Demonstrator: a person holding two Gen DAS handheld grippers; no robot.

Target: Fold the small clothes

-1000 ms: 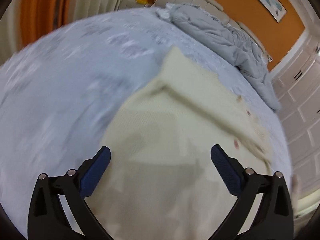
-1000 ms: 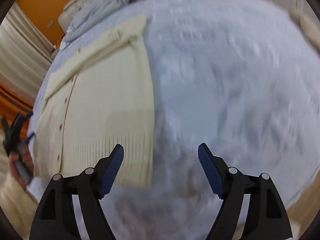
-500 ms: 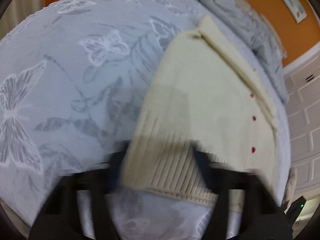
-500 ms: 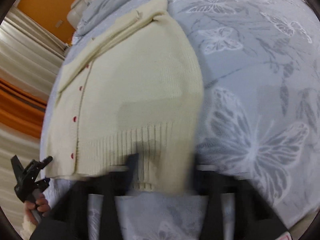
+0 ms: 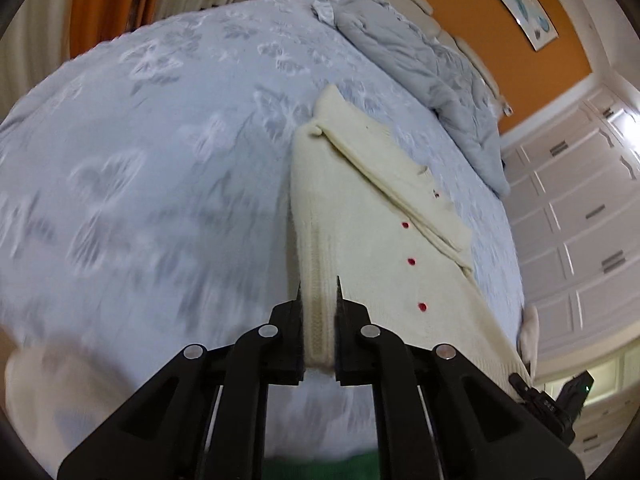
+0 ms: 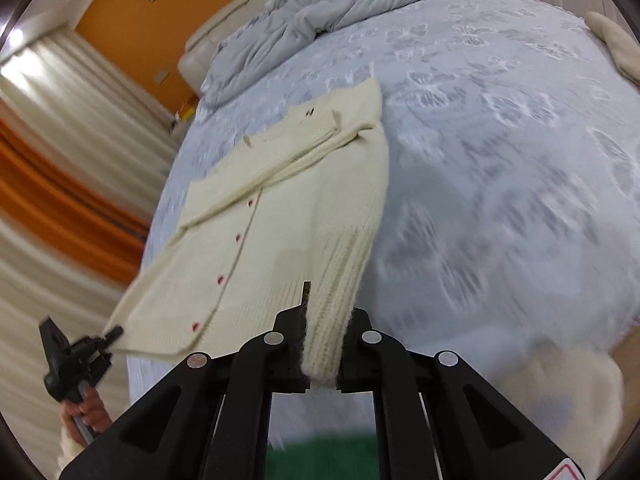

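A cream knit cardigan with red buttons lies lengthwise on the bed, sleeves folded across its front. My left gripper is shut on the ribbed hem at one bottom corner and holds that corner off the sheet. In the right wrist view the same cardigan stretches away from my right gripper, whose jaws are closing tight on the hem at the other bottom corner. The hem hangs taut between the two. The left gripper shows at the lower left there, held by a hand.
The bed sheet is pale blue with a butterfly pattern. A crumpled grey duvet lies by the headboard. White wardrobe doors stand beside the bed, curtains on the other side. Another cream garment lies at the bed's edge.
Both grippers went from open above the cardigan to shut on its hem corners. They have lifted and pulled the hem up off the sheet.
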